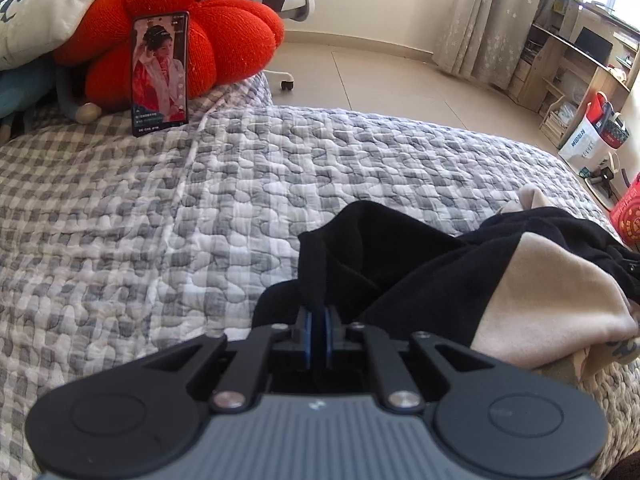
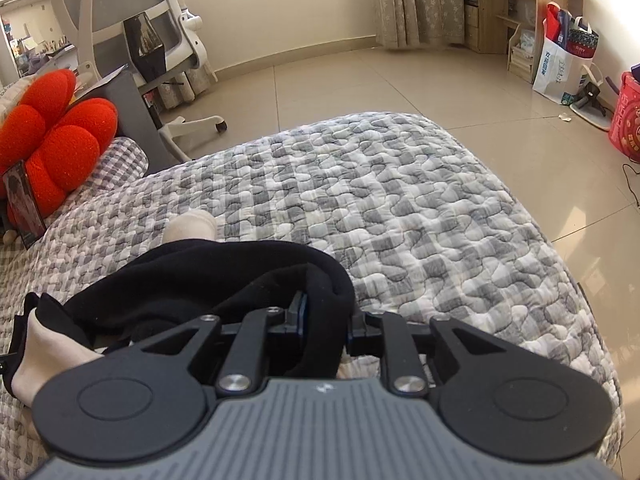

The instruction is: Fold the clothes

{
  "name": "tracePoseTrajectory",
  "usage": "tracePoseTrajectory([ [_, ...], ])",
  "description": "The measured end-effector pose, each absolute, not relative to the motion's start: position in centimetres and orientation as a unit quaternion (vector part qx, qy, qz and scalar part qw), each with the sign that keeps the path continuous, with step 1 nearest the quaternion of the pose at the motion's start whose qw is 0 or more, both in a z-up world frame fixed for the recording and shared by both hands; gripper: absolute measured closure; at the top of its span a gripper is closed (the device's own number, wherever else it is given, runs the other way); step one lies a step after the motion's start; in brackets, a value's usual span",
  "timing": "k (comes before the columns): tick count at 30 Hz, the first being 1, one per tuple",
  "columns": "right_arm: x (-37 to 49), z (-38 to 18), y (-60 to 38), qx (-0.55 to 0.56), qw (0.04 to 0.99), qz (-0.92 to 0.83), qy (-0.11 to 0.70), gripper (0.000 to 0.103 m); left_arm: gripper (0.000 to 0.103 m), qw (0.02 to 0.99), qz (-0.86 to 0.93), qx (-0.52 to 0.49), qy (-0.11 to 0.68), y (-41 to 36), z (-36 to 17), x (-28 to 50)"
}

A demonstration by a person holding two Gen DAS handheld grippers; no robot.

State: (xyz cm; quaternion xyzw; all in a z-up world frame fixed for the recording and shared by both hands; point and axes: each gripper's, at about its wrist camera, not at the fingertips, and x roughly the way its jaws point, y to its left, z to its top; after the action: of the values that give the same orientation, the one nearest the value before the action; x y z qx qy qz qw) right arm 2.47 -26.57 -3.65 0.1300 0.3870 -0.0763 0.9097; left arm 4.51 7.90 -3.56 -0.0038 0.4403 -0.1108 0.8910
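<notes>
A black and beige garment [image 1: 420, 264] lies bunched on the grey checked quilt [image 1: 200, 208]. My left gripper [image 1: 319, 314] is shut on a thin black edge of the garment, which rises between its blue pads. In the right wrist view the same garment [image 2: 192, 276] spreads to the left, with beige parts at the far side and lower left. My right gripper [image 2: 324, 312] is shut on a thick black fold of it that fills the gap between the jaws. The fingertips are hidden by cloth.
A phone [image 1: 160, 74] with a lit screen leans on a red flower cushion [image 1: 192, 28] at the quilt's far left. A white office chair [image 2: 132, 40] stands beyond the bed. Tiled floor [image 2: 400, 80], wooden shelves [image 1: 568, 60] and bags [image 2: 564, 64] lie beyond the bed edge.
</notes>
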Motion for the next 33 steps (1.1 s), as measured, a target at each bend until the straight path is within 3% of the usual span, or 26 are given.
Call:
tracePoseTrajectory([
  [2, 2.2, -3.3, -26.2, 0.117, 0.914, -0.071, 0.382, 0.065, 0.091, 0.895, -0.117, -0.007, 0.431, 7.9, -3.1, 4.4],
  [4, 1.9, -2.9, -25.9, 0.104, 0.919, -0.065, 0.374, 0.049, 0.075, 0.898, -0.126, -0.023, 0.420, 8.1, -2.6, 4.2],
  [6, 1.7, -2.4, -25.6, 0.090, 0.926, -0.056, 0.362, 0.041, 0.068, 0.903, -0.135, -0.042, 0.406, 8.3, -2.0, 4.2],
  [10, 1.8, -1.9, -24.6, 0.076, 0.935, -0.017, 0.346, 0.031, 0.067, 0.906, -0.140, -0.053, 0.396, 8.2, -1.9, 4.4],
  [33, 4.3, -3.1, -19.0, -0.076, 0.934, 0.081, 0.339, 0.030, 0.068, 0.896, -0.153, -0.049, 0.413, 7.3, -3.5, 5.3],
])
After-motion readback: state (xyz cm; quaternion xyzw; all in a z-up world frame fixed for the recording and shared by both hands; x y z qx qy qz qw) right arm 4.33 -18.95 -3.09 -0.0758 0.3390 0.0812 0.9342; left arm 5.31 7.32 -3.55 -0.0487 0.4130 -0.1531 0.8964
